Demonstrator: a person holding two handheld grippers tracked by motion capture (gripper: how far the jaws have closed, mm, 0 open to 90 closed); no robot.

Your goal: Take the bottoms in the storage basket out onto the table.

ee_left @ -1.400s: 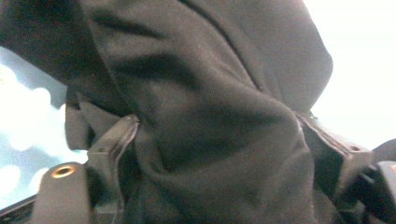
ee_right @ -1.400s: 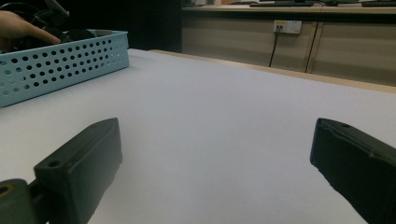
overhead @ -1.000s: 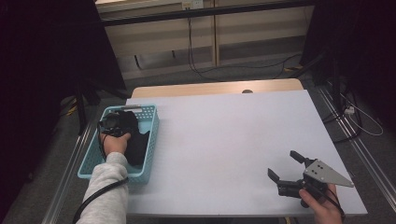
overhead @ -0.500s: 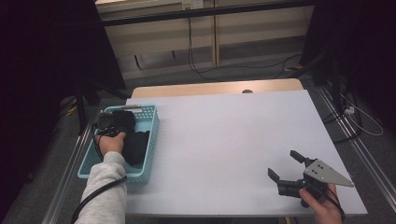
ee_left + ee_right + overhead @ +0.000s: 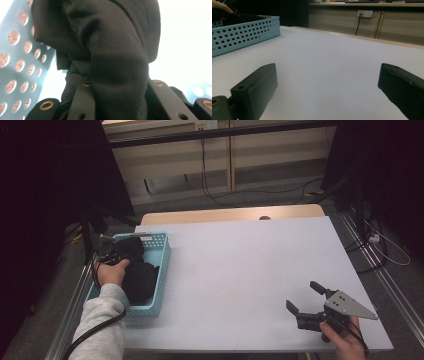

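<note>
A light-blue perforated basket (image 5: 162, 265) stands at the table's left edge with black cloth (image 5: 140, 277) heaped inside. My left gripper (image 5: 117, 255) is down in the basket's far half, its jaws having just been closing, and they now pinch a thick fold of the black cloth (image 5: 112, 62) that bulges up between them. Behind the fold is the basket's dotted wall (image 5: 17, 62). My right gripper (image 5: 302, 295) rests near the table's front right corner, open, with only bare white table between its jaws (image 5: 327, 82).
The white table (image 5: 250, 260) stretches between the basket and the right gripper. In the right gripper view the basket (image 5: 244, 32) stands at far left with a hand (image 5: 220, 6) above it. Cables and dark stands lie beyond the table's far and right edges.
The left hand has risen a little and shifted toward the basket's left side, closing on the black cloth. The right gripper has stayed put.
</note>
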